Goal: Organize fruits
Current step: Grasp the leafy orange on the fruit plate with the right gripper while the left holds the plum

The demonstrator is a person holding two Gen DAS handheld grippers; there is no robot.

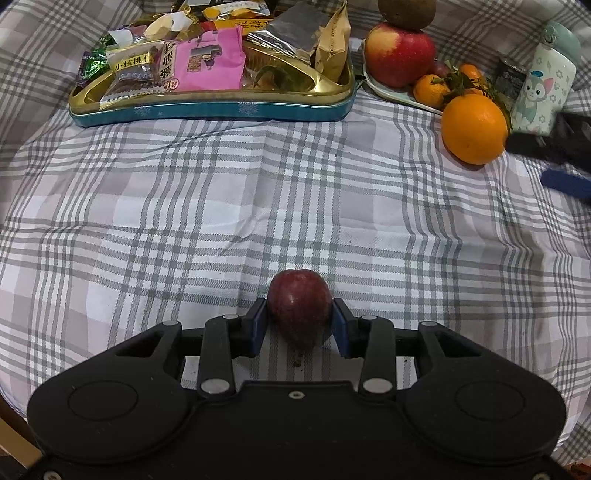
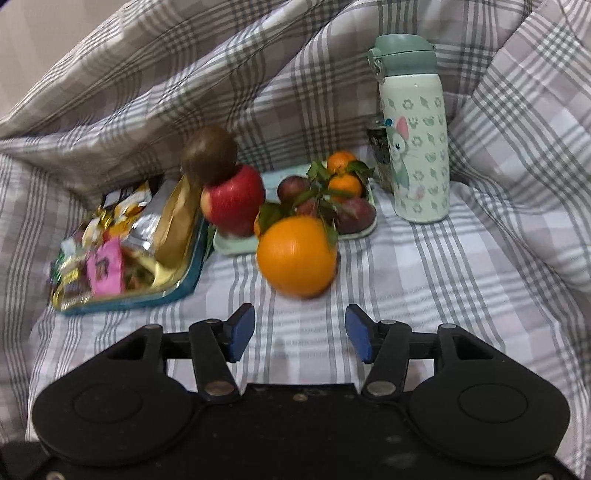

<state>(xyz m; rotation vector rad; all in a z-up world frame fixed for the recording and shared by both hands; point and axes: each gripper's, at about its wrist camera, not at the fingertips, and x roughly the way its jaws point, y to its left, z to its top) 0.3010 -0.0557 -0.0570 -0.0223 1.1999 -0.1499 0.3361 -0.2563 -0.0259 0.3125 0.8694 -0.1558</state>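
My left gripper (image 1: 299,317) is shut on a small dark red plum (image 1: 299,308), low over the checked cloth. A big orange (image 1: 474,129) (image 2: 297,254) lies on the cloth in front of the pale green fruit plate (image 1: 391,92) (image 2: 229,245). On the plate sit a red apple (image 1: 399,53) (image 2: 234,199) with a brown round fruit (image 1: 406,13) (image 2: 208,155) on top, small tangerines (image 1: 430,90) (image 2: 345,184) with leaves, and dark plums (image 2: 354,219). My right gripper (image 2: 300,332) stands open just short of the orange, nothing between its blue pads. Blurred, it shows at the right edge of the left wrist view (image 1: 561,158).
A gold and teal tin tray (image 1: 221,107) (image 2: 147,291) heaped with snack packets stands left of the plate. A pale green patterned bottle (image 1: 546,88) (image 2: 415,147) stands at the right, a dark jar (image 2: 378,155) behind it. Folded checked bedding rises behind and at the right.
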